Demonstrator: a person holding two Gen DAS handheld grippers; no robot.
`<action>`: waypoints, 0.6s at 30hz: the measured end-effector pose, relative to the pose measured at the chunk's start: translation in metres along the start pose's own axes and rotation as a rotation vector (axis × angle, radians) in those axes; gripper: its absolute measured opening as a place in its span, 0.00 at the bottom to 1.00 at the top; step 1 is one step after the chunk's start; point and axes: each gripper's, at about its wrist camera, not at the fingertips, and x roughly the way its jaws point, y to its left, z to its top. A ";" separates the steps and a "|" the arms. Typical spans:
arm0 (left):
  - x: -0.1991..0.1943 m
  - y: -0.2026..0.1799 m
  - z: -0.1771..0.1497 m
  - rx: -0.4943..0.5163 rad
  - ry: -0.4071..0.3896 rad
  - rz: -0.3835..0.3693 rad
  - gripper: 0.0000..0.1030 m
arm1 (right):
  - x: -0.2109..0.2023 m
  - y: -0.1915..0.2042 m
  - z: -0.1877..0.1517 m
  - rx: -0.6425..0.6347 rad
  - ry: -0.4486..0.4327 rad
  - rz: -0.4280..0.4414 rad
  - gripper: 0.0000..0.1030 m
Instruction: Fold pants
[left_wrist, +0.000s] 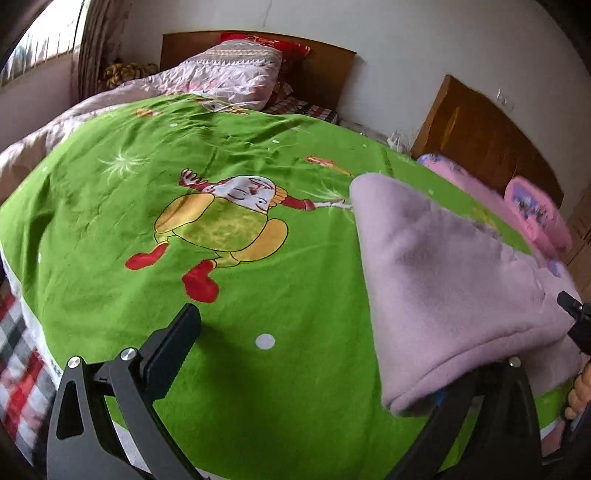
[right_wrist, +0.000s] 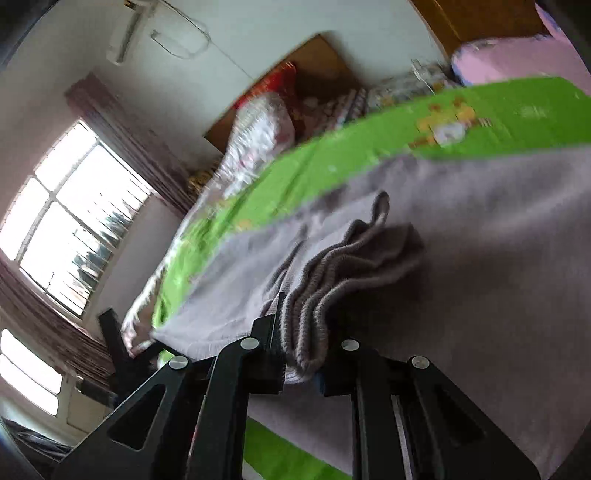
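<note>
A bed spread w/ a bright green plush blanket (left_wrist: 258, 295) printed w/ a cartoon figure carries the work. Folded pale lilac fleece pants (left_wrist: 443, 277) lie along the blanket's right side, running from mid-blanket toward its near edge, folded end hanging over the near right.

Left gripper (left_wrist: 314, 369), black, two-fingered: jaws at full spread. Left finger (left_wrist: 173, 347) stands free over bare green blanket; the right one is hidden under the pants' near fold, so contact there can't be told. Nothing pinched between them.

Right gripper (right_wrist: 301, 365), black: jaws nearly closed, clamped on the ribbed, bunched waistband (right_wrist: 317, 302) of the pants (right_wrist: 480, 258), w/ the cloth spreading away over the green blanket (right_wrist: 498, 118). Its tip shows at the blanket's right edge in the left wrist view.
</note>
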 end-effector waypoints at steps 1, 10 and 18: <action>0.001 -0.004 -0.001 0.028 0.002 0.017 0.99 | 0.009 -0.011 -0.008 0.037 0.044 -0.020 0.14; -0.011 -0.017 -0.008 0.296 0.065 0.066 0.98 | 0.005 -0.013 -0.015 -0.019 0.109 -0.094 0.34; -0.091 -0.027 0.012 0.401 -0.039 0.035 0.98 | -0.043 0.009 -0.005 -0.233 -0.037 -0.189 0.65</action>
